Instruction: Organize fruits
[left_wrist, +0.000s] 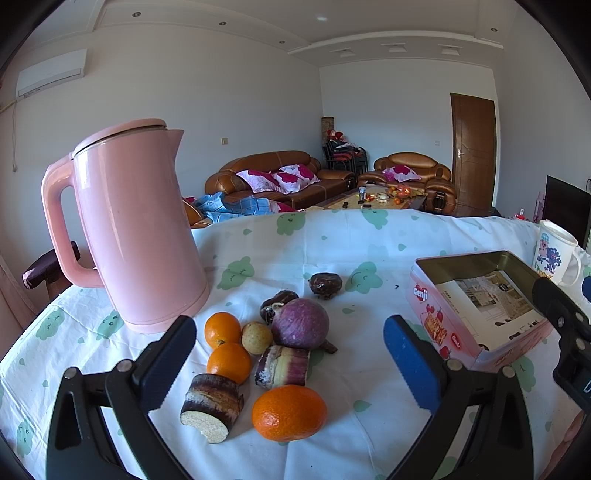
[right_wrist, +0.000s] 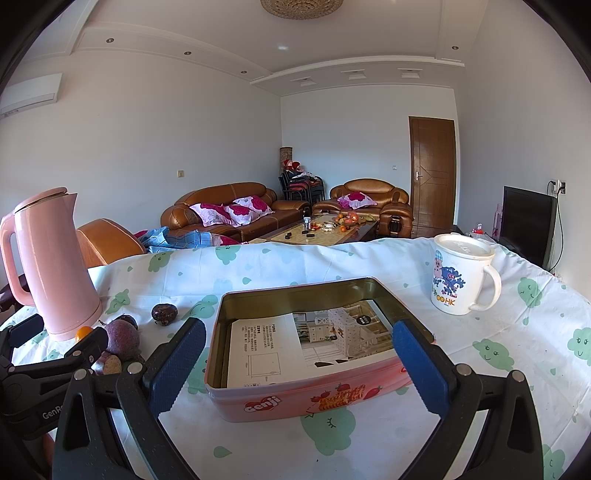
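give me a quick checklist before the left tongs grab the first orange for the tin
1. Left tongs open and empty: ok.
2. Right tongs open and empty: ok.
3. Nearest orange uncovered, in front of the left tongs: ok.
4. Tin lidless, only a leaflet inside: ok.
5. Kettle close to the fruit pile, could get bumped: not ok.
6. Orange's firmness: cannot tell.

Open cloth lies between the fruit pile (left_wrist: 273, 354) and the pink tin (left_wrist: 476, 314). The kettle (left_wrist: 129, 229) walls the pile's left side; the mug (right_wrist: 461, 277) stands beyond the tin's right corner.
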